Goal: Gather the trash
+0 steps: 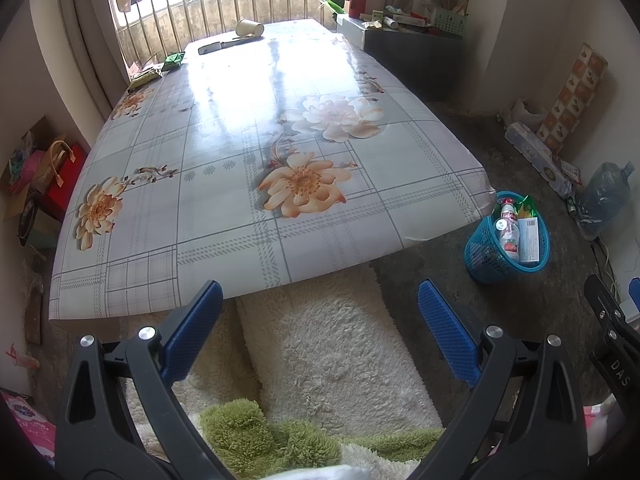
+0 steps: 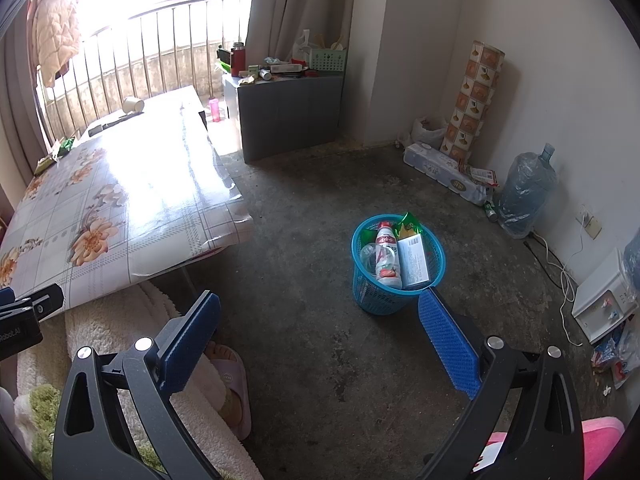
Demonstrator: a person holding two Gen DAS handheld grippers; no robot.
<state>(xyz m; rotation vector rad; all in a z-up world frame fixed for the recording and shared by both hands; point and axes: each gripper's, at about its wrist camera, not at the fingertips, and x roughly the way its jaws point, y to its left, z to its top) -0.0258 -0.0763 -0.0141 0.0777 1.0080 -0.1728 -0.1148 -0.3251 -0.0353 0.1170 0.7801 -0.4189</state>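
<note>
A blue mesh trash basket (image 2: 384, 296) (image 1: 486, 256) stands on the concrete floor right of the table, holding a white drink bottle (image 2: 387, 258), a white box (image 2: 414, 260) and a green wrapper (image 2: 409, 221). On the flowered table (image 1: 240, 208), a tipped paper cup (image 1: 249, 28) and a dark flat object (image 1: 224, 45) lie at the far end, with green wrappers (image 1: 174, 60) at the far left edge. My left gripper (image 1: 320, 330) hangs open below the table's near edge. My right gripper (image 2: 320, 338) is open over bare floor, its right finger near the basket.
A grey cabinet (image 2: 288, 112) cluttered with bottles and boxes stands by the window. A patterned roll (image 2: 474, 96), a water jug (image 2: 524, 192) and packages line the right wall. A person's fleece-covered lap (image 1: 336, 360) and slippered foot (image 2: 230, 384) are below the grippers.
</note>
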